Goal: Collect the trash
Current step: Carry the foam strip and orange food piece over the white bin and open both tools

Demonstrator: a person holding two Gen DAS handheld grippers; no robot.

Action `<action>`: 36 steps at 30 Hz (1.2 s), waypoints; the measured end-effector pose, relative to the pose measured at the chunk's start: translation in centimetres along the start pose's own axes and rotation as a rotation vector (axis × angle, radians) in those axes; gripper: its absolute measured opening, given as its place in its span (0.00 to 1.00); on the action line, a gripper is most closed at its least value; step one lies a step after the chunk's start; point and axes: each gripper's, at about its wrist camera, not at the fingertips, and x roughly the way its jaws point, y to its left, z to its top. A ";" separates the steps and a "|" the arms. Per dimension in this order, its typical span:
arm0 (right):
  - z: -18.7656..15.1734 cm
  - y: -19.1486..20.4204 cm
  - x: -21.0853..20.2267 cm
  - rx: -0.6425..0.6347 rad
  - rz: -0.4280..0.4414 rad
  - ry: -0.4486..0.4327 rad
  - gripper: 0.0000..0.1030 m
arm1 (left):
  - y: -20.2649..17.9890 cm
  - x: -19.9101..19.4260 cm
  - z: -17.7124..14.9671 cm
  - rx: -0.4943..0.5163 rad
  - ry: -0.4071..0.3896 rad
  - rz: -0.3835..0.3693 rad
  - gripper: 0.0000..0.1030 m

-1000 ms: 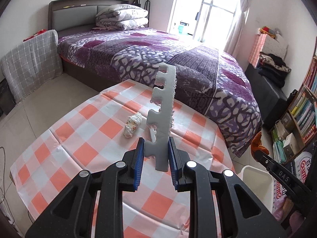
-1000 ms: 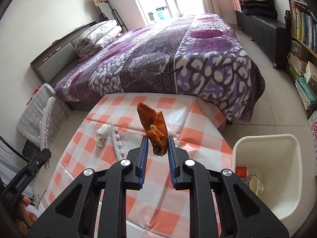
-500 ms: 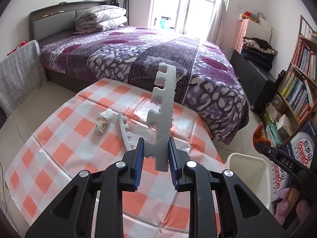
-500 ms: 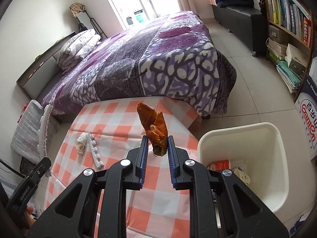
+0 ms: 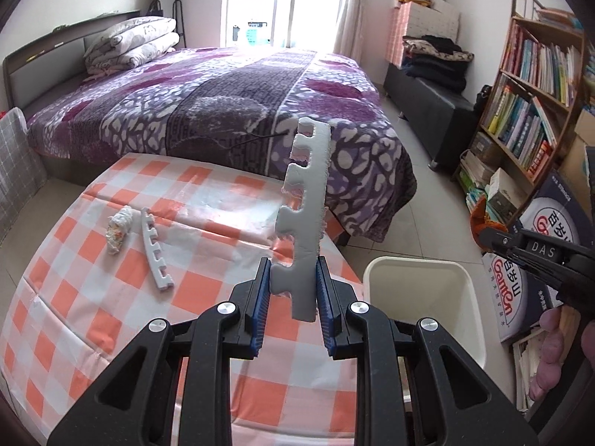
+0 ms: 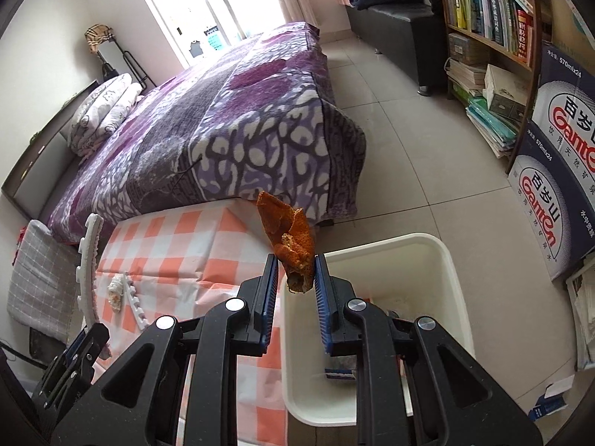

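My left gripper (image 5: 292,290) is shut on a grey notched foam strip (image 5: 303,215), held upright above the right edge of the checked table (image 5: 74,290). My right gripper (image 6: 295,282) is shut on an orange peel (image 6: 290,238), held over the near rim of the white trash bin (image 6: 438,256). The bin (image 5: 420,271) stands on the floor right of the table and holds some trash. A second white foam strip (image 5: 154,249) and a crumpled tissue (image 5: 119,228) lie on the table's left part; they show small in the right wrist view (image 6: 132,303).
A purple patterned bed (image 5: 230,104) lies just beyond the table. A bookshelf (image 5: 531,100) and stacked water cartons (image 6: 557,171) stand at the right. A dark bench (image 5: 427,96) runs along the far right wall. Tiled floor (image 6: 427,171) lies between bed and bin.
Both grippers have swung right with their loads. The right gripper now holds the peel over the bin's near rim; the bin has come into fuller view for the left gripper.
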 end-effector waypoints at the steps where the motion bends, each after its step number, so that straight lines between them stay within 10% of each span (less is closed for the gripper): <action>1: 0.1 -0.4 0.0 0.002 -0.008 0.004 0.19 | -0.7 0.3 -0.1 0.010 0.008 -0.011 0.23; 8: 0.8 -3.8 -0.9 0.041 -0.074 -0.001 0.43 | -5.3 2.0 -1.3 0.082 0.059 -0.075 0.23; 25: 2.6 -11.7 -2.7 0.204 -0.112 -0.033 0.59 | -12.5 5.4 -4.3 0.179 0.189 -0.207 0.24; 29: 2.7 -12.2 -2.8 0.216 -0.109 -0.035 0.66 | -12.9 6.2 -4.8 0.141 0.240 -0.249 0.49; 36: 2.5 -11.8 -2.6 0.226 -0.104 -0.028 0.76 | -12.4 6.2 -5.0 0.137 0.245 -0.225 0.61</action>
